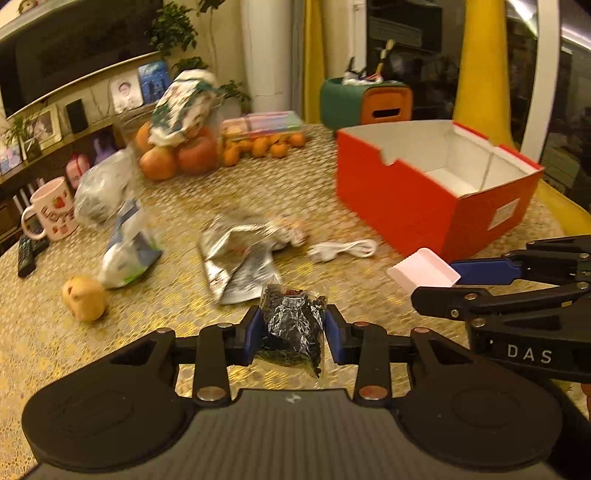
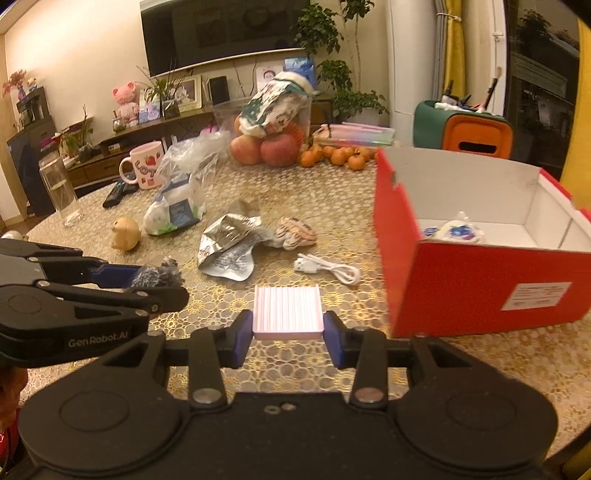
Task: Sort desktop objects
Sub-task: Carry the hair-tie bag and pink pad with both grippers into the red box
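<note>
Gold lace-pattern table (image 2: 295, 206) w/ clutter; red box (image 2: 480, 291), white inside, sits open at right w/ a small packet in it. Right claw (image 2: 288, 328) clamps a pink ribbed square box (image 2: 286, 308) above the table, near the red box. Left claw (image 1: 293, 334) pinches a crinkly dark packet (image 1: 293, 325), also lifted.

Bkgd – TV (image 2: 221, 33), plants (image 2: 325, 29), pink bear figurine (image 2: 125, 101).

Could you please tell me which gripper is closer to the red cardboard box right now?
Right. The right gripper, holding the pink ribbed box, sits just beside the red box. The left gripper, holding a dark crinkly packet, is farther away.
</note>
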### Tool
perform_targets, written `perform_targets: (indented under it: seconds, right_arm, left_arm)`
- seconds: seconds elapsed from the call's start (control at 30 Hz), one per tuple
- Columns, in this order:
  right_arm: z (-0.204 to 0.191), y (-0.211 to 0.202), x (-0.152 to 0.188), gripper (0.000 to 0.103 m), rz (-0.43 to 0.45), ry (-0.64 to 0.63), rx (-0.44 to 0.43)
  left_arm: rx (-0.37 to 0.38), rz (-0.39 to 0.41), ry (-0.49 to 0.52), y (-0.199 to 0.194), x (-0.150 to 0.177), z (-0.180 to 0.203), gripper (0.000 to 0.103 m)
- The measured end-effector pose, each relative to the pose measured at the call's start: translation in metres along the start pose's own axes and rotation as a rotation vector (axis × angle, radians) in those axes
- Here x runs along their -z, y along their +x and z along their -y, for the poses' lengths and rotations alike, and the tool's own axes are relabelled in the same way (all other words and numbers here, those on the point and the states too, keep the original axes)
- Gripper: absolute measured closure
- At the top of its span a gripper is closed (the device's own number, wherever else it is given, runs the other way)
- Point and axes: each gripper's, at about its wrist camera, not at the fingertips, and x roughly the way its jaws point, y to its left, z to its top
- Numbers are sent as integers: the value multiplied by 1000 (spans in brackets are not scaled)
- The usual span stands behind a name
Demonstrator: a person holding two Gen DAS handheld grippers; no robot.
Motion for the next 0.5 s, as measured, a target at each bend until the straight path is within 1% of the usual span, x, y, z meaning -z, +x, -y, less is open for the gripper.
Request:
perform_targets:
  seconds: [0.5]
  right_arm:
    - [56, -51, -14, 63, 61, 8, 54]
  left_arm:
    - [86, 62, 77, -12, -45, 63, 68]
